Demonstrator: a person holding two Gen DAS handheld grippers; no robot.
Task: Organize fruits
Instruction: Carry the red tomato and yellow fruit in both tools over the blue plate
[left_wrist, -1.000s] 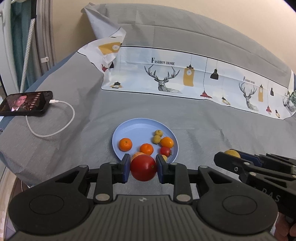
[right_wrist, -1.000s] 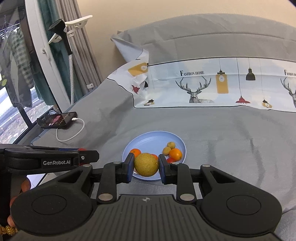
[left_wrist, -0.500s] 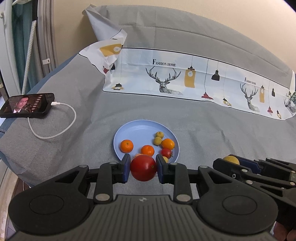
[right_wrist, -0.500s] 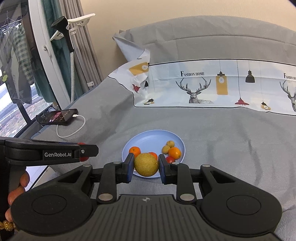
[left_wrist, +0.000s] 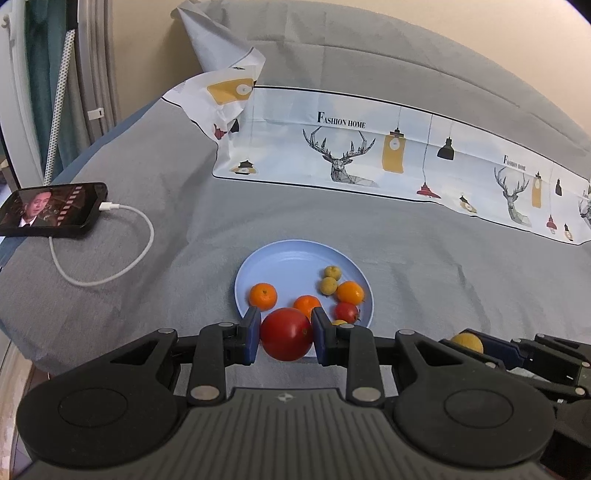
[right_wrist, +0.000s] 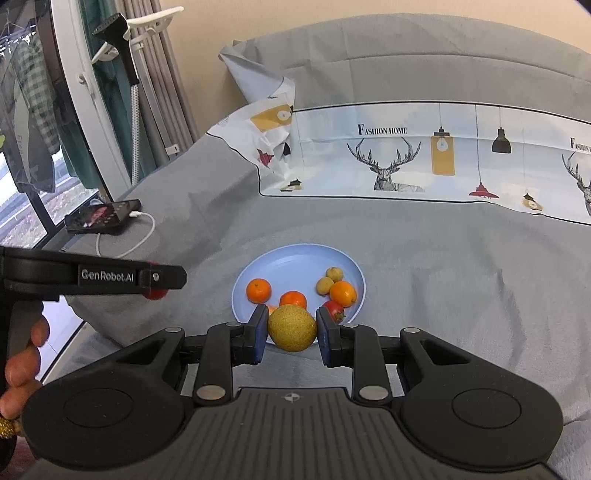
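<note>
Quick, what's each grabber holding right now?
Left gripper: closed on the red tomato.
Right gripper: closed on the yellow-green round fruit.

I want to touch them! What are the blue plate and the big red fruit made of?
The blue plate looks like smooth matte plastic: even color, soft dull sheen, though I can't be sure. The big red fruit has glossy, taut skin with a shiny highlight, like a real tomato.

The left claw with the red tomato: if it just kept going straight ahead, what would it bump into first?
Probably the orange at the near edge of the blue plate, which sits directly beyond the tomato held in the left claw. Depth is unclear, and it might pass above the fruit.
</note>
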